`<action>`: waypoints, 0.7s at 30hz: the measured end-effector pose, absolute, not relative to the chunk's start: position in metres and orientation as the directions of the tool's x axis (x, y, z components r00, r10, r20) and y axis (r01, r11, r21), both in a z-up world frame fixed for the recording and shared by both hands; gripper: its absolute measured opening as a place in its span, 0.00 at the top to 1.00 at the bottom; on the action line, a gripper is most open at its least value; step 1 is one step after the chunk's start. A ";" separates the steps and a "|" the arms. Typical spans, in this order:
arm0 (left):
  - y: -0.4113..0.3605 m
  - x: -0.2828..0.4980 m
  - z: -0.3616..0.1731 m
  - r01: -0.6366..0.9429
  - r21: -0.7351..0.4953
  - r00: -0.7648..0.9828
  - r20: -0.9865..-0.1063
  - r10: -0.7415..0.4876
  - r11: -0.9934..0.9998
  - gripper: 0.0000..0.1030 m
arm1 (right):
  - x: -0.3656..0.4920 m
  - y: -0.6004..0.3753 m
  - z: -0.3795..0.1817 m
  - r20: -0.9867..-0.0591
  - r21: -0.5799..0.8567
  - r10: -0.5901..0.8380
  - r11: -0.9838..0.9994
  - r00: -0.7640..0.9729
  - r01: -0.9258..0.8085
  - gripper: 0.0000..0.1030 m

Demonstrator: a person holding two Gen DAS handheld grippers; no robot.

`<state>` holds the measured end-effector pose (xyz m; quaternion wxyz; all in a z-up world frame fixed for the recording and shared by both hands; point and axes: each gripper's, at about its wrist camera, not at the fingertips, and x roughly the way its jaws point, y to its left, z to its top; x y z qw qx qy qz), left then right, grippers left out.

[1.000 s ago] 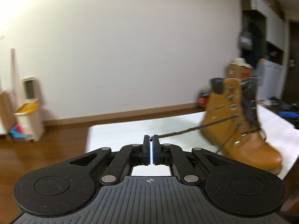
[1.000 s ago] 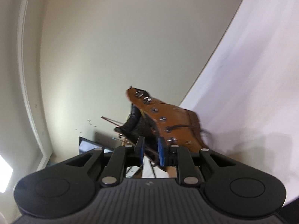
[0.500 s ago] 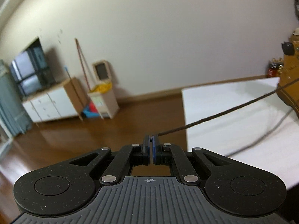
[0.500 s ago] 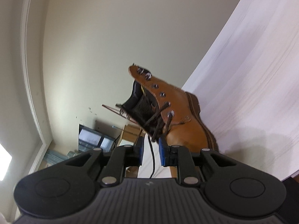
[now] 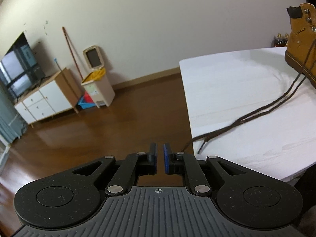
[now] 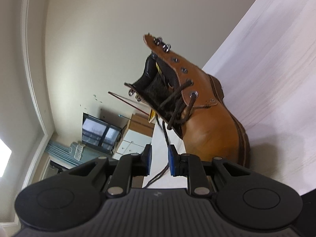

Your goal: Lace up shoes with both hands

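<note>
A tan leather boot (image 5: 300,39) stands on the white table (image 5: 227,79) at the far right of the left wrist view. Its two dark brown lace ends (image 5: 246,118) lie slack across the table towards the near edge. My left gripper (image 5: 160,154) hangs over the floor just left of the table edge; its jaws are opening, with nothing between them. In the right wrist view the boot (image 6: 207,128) is close ahead with its tongue open. One lace (image 6: 165,134) hangs from the lower eyelets and passes between the open jaws of my right gripper (image 6: 159,158), not pressed.
To the left on the brown wooden floor are a white cabinet (image 5: 45,100) with a TV (image 5: 19,61), a beige bin (image 5: 97,86) and a broom (image 5: 72,49) against the wall. Bottles (image 5: 280,40) stand behind the table.
My left gripper has let go of the taut lace, which now lies slack on the table, and it has tipped downwards. My right gripper has come closer to the boot.
</note>
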<state>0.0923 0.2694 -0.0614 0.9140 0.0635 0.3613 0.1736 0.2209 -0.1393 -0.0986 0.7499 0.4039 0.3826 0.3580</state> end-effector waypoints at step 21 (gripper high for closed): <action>0.071 0.204 -0.041 0.434 0.423 0.849 -0.488 -0.204 0.796 0.91 | 0.219 -0.170 -0.105 -0.327 0.852 0.780 0.488 0.534 -0.191 0.78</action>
